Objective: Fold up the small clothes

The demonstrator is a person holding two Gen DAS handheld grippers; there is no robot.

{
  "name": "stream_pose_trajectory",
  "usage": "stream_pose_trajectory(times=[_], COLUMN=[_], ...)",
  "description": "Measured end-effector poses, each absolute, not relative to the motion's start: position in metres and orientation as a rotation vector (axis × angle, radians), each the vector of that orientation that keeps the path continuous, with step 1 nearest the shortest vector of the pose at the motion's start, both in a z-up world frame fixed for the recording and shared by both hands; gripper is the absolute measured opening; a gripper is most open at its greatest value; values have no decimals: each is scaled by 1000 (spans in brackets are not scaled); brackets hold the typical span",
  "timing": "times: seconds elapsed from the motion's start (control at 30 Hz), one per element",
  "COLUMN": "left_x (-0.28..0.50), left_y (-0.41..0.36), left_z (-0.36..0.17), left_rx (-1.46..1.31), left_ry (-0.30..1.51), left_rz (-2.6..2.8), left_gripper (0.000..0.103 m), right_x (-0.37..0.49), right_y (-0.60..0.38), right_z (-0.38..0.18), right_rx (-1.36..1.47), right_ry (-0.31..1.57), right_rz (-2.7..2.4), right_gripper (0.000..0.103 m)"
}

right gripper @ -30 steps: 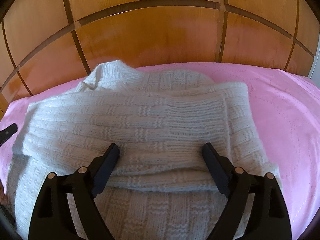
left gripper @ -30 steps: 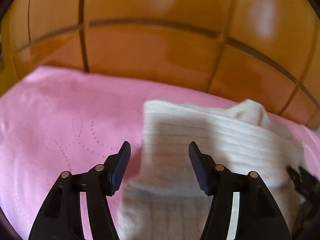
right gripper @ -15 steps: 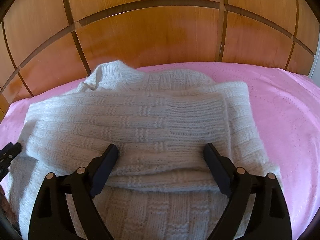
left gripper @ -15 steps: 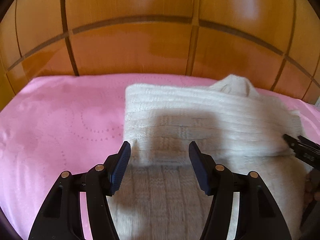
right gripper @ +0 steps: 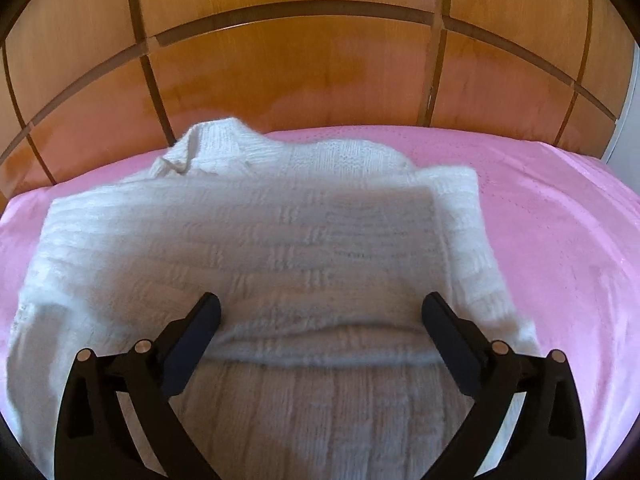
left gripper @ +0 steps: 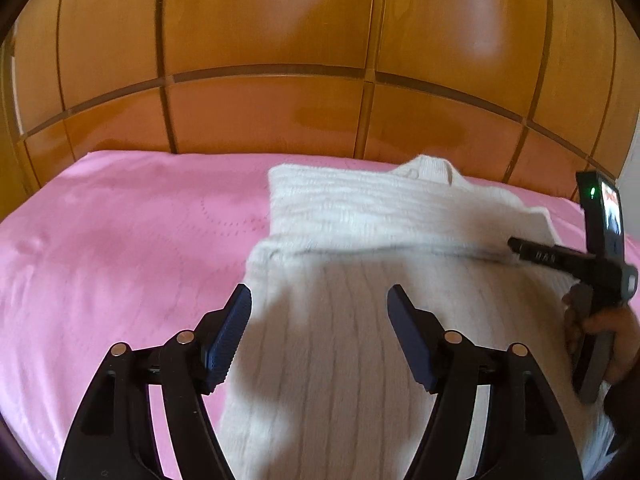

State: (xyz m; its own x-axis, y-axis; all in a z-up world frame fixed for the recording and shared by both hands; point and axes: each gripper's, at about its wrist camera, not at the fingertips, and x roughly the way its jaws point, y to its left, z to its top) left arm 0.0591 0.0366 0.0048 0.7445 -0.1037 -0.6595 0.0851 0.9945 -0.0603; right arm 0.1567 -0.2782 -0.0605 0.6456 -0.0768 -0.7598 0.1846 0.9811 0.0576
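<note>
left wrist: low, near, faces headboard (left gripper: 280,120) | right wrist: same | shared: sweater (left gripper: 360,340), bedspread (left gripper: 120,240)
</note>
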Motion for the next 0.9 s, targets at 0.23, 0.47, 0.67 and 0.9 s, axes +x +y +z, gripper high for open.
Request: stream_pose_trajectory(times=[0.23,0.47,0.67,0.9], left_x=[26,5,-12,-45], left_y=[52,65,82,109], left_z=[-10,-26,-40,-49], left_rx=[-29,-29,-51,-113], left_ry=[762,804,858,926], left_rz=[-104,-96,-98,-146], left_gripper=[69,69,69,69], right_x=[104,46,-10,-71], right_y=[-286,-328,-355,-352], right_z=[-59,-64,-73,-74], right_rx=[144,174,265,297], right_ry=[902,928,924,950], right_rz=[-116,-174,-158,-62], right_gripper=[101,101,101,101])
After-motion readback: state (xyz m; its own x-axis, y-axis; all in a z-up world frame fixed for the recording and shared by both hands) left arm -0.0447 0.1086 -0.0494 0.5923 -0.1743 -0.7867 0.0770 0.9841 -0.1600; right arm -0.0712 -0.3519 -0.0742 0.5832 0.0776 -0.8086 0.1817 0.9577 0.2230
